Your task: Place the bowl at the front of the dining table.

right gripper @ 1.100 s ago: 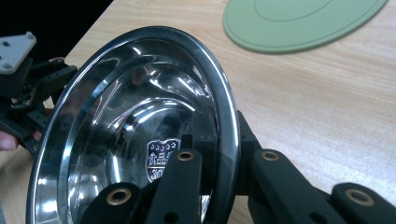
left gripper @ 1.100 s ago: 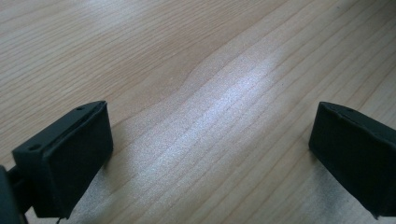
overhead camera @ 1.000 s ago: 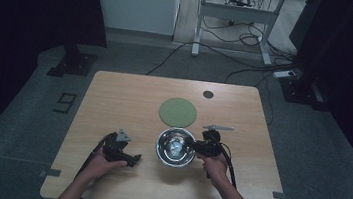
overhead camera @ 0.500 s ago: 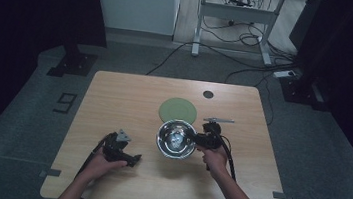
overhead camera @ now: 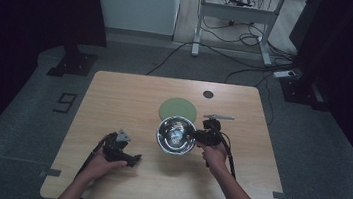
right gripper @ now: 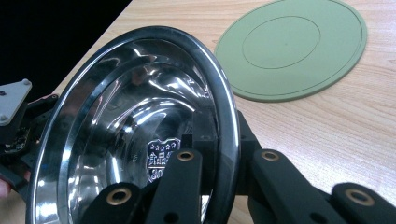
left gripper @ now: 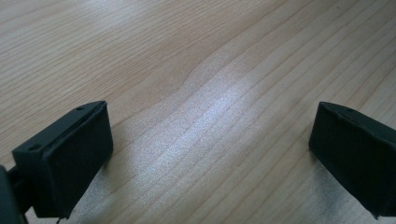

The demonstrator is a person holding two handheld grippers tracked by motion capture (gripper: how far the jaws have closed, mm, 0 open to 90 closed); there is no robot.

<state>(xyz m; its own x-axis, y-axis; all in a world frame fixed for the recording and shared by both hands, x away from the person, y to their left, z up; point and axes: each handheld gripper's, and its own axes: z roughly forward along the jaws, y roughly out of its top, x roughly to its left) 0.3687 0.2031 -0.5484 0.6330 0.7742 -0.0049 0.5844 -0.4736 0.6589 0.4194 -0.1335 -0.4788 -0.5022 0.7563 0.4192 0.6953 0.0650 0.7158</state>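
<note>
While claw-gripped, steel bowl tilted sideways.

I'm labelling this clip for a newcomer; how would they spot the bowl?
On the pale wooden table, look near the middle, just in front of the flat green round mat. The shiny round steel bowl is there, its rim pinched by the right claw; it alone is mirror-bright.

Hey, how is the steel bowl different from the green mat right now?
The steel bowl is shiny and deep; the green mat is matte and flat. The bowl is tilted, its rim pinched by the right gripper; the mat lies on the table, untouched. In the high view, the bowl sits nearer the person. Both are round.
</note>
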